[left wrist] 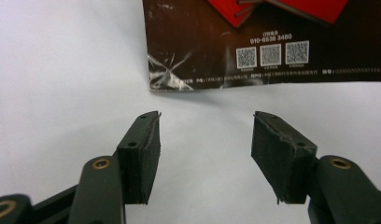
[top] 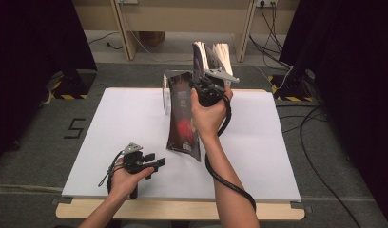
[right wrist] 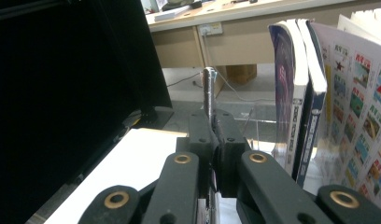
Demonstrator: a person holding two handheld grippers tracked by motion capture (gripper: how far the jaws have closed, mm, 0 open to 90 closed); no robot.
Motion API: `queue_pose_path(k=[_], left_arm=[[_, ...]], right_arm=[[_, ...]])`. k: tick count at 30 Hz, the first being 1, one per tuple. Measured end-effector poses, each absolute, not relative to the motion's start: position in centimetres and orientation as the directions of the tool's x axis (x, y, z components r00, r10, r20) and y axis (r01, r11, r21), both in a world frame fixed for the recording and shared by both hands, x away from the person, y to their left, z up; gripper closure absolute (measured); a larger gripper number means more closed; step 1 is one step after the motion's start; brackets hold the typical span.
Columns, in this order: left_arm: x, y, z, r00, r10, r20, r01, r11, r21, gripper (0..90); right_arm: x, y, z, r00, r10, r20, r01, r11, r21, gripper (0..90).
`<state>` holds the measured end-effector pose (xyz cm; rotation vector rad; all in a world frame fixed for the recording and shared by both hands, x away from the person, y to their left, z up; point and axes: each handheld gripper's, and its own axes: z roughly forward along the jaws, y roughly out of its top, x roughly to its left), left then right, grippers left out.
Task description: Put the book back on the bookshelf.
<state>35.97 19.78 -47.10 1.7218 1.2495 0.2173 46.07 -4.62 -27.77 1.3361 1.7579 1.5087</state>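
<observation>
A big white board (top: 111, 142) lies on a wooden table (top: 182, 211), and the floor (top: 35, 142) around it is grey carpet with a black number five (top: 74, 128) on it. Black curtains (top: 30, 47) hang on both sides. At the back stand pale wooden table legs (top: 123, 33), and black cables (top: 320, 156) lie on the floor at the right.

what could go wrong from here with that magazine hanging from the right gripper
The right gripper pinches only the top edge of the dark magazine, whose bottom edge rests on the white table; it may slip or tear. It could also bump the standing books in the clear holder. The left gripper, jaws open, supports nothing.
</observation>
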Motion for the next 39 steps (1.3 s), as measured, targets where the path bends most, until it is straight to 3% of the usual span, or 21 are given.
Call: queue_pose_path(k=[16,26,39], left_arm=[[36.0,19.8,-47.1,0.458,0.808,-0.371,0.639,-0.009,0.769,41.6],[36.1,19.7,-46.2,0.456,0.796,-0.398,0.627,0.03,0.778,40.1],[37.5,17.4,-40.6,0.53,0.756,-0.385,0.546,0.043,0.837,37.9]], right_arm=[[47.6,-4.1,-26.4,-0.405,0.879,0.251,0.32,-0.121,0.94,87.7],[45.9,-3.8,-27.2,-0.405,0.882,0.242,0.317,-0.113,0.942,87.4],[43.9,-3.5,-28.8,-0.403,0.886,0.229,0.328,-0.094,0.94,87.3]])
